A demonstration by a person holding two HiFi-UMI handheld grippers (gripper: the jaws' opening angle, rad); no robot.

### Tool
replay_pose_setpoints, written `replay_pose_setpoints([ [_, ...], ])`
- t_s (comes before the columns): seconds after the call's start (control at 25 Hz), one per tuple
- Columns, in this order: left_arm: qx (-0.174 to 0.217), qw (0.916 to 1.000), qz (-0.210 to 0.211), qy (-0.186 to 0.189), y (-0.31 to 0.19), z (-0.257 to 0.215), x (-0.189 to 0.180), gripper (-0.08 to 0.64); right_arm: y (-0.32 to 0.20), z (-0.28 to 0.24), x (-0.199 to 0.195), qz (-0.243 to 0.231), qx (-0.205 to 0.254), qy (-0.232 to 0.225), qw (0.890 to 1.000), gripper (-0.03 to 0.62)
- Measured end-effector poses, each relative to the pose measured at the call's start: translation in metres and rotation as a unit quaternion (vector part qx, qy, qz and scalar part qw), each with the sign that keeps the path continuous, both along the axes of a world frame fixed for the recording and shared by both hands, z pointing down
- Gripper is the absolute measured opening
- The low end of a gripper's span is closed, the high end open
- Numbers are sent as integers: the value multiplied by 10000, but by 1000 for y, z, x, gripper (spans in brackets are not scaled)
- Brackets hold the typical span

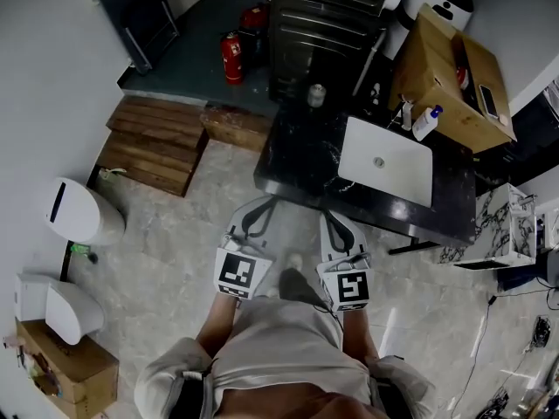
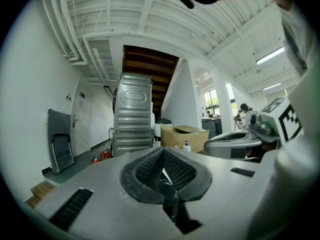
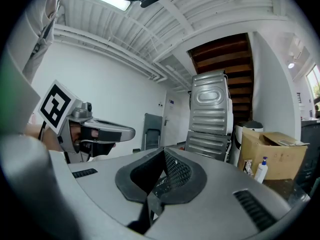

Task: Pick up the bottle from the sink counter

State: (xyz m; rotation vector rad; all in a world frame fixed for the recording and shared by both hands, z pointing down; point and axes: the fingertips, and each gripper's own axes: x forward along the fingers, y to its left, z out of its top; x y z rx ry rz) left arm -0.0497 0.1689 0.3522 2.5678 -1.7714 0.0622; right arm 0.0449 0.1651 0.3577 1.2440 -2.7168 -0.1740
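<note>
A white bottle with a blue pump [image 1: 425,122] stands upright on the black sink counter [image 1: 297,160], at the far right corner of the white basin [image 1: 417,190]. The same bottle [image 2: 186,146] shows far ahead in the left gripper view, and the bottle [image 3: 260,170] is at the right in the right gripper view. My left gripper [image 1: 259,208] and right gripper [image 1: 333,219] hang side by side close to my body, short of the counter's near edge. Both are shut and hold nothing: the left gripper's [image 2: 165,173] pads meet, and so do the right gripper's [image 3: 161,178].
A metal cup [image 1: 315,94] sits at the counter's far left. An open cardboard box [image 1: 445,68] stands behind the bottle. A ribbed steel unit [image 1: 323,24], red fire extinguishers [image 1: 231,57], wooden steps [image 1: 153,142] and white bins [image 1: 79,212] surround the tiled floor.
</note>
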Motion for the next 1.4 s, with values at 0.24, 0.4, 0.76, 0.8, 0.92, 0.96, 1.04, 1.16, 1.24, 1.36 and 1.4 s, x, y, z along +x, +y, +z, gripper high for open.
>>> replay_pose_setpoints([
  [0.24,-85,10000,-44,-6,-29,4,-2,2,-32,2,-2,-43,-75,-7,10000,-8],
  [0.4,-128,9999,-54,-18,-49,7,0,2,-52,8,-1,-64,-173,-40,9998,-8],
  [0.76,-172,9998,-126,-65,-96,8,8,2,-105,11,4,-194,-251,-124,9994,-8],
  [0.8,-170,9997,-139,-88,-102,8,8,2,-111,11,4,-215,-267,-128,9993,-8],
  [0.92,-186,9996,-189,-135,-116,9,11,2,-126,11,6,-300,-296,-137,9990,-8],
  [0.96,-198,9995,-206,-143,-121,10,12,2,-130,11,7,-330,-293,-136,9989,-8],
  [1.04,-224,9994,-234,-139,-128,11,16,2,-138,11,11,-374,-288,-133,9988,-8],
  [1.16,-234,9993,-261,-96,-140,11,21,2,-150,12,17,-399,-320,-121,9986,-8],
  [1.24,-253,9993,-271,-82,-147,12,21,2,-157,13,18,-401,-335,-136,9985,-8],
  [1.36,-313,9991,-272,-73,-156,15,23,2,-166,15,21,-391,-347,-128,9985,-8],
  [1.4,-310,9991,-264,-92,-160,15,24,2,-169,16,21,-389,-348,-130,9986,-8],
])
